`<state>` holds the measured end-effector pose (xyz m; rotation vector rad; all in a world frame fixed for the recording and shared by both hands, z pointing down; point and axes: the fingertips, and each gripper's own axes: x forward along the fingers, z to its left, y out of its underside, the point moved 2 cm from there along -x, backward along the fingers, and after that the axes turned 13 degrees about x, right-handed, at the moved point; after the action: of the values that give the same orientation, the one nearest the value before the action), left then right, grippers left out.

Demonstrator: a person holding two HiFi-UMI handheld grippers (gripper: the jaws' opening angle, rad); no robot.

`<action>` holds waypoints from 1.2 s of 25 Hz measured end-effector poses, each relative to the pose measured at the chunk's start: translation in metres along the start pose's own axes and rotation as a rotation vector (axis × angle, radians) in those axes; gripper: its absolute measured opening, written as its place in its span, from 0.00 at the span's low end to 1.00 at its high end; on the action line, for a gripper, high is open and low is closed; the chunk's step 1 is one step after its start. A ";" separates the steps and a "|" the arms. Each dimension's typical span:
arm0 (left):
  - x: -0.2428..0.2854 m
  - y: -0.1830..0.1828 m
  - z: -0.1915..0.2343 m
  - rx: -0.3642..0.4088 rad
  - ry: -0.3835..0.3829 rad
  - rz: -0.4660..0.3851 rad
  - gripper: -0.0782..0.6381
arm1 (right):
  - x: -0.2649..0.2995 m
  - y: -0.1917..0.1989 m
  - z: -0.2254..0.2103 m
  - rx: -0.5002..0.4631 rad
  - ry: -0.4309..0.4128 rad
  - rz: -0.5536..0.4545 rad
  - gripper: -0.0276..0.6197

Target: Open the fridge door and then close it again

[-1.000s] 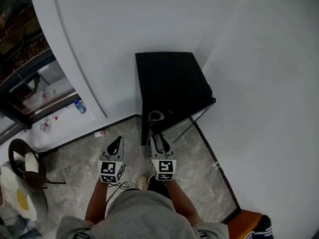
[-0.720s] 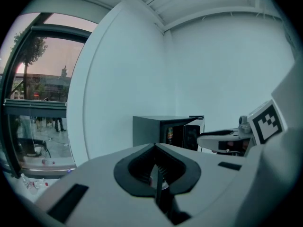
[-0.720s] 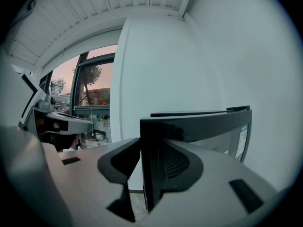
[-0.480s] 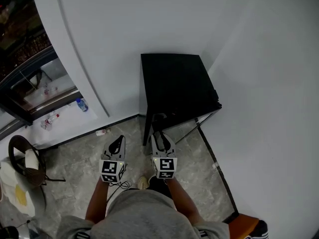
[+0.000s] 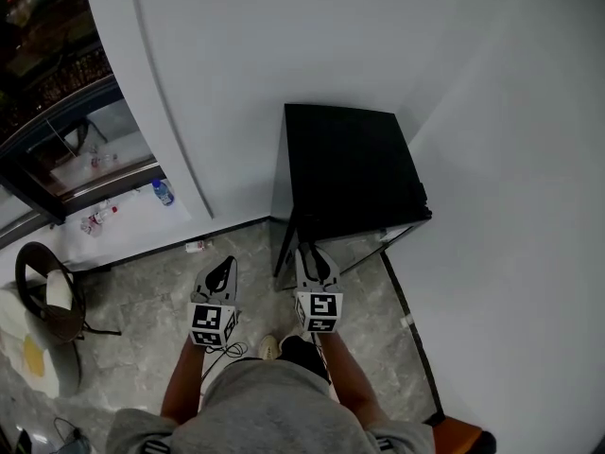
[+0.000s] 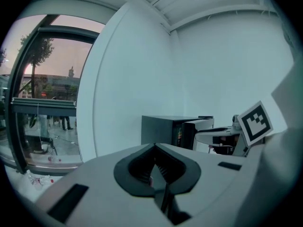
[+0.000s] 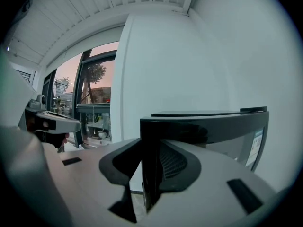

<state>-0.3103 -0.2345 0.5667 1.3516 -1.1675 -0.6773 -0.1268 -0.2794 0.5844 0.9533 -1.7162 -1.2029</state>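
Observation:
A small black fridge (image 5: 350, 168) stands in the corner between two white walls, and its door is slightly ajar. My right gripper (image 5: 312, 258) is at the front left corner of the door. In the right gripper view the dark door edge (image 7: 150, 174) stands between the jaws of my right gripper (image 7: 150, 148). Those jaws are closing, and a gap still shows on the left side. My left gripper (image 5: 224, 270) hangs over the floor left of the fridge, shut and empty. The left gripper view shows the fridge (image 6: 161, 129) ahead and the right gripper (image 6: 222, 136) beside it.
A glazed window front (image 5: 57, 140) runs along the left. Plastic bottles (image 5: 163, 193) lie by the curved white wall (image 5: 189, 83), and another bottle (image 5: 197, 247) lies on the tiled floor. A round dark stool (image 5: 47, 301) stands at far left. A white wall (image 5: 510, 206) closes the right side.
My right gripper has moved forward onto the fridge door's edge and its jaws have narrowed. The left gripper stays shut beside it. The head view has shifted slightly.

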 end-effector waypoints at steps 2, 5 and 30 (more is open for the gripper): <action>-0.002 0.002 0.002 -0.002 -0.007 0.004 0.12 | 0.003 0.000 -0.001 -0.002 -0.002 0.004 0.23; -0.003 0.002 0.004 -0.005 -0.016 0.003 0.12 | 0.007 0.000 -0.003 -0.022 -0.002 0.007 0.21; -0.005 0.005 0.014 -0.021 -0.081 0.021 0.12 | 0.035 -0.006 -0.009 -0.070 -0.036 0.011 0.17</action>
<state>-0.3261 -0.2348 0.5683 1.3029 -1.2339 -0.7336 -0.1314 -0.3161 0.5874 0.8845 -1.6942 -1.2720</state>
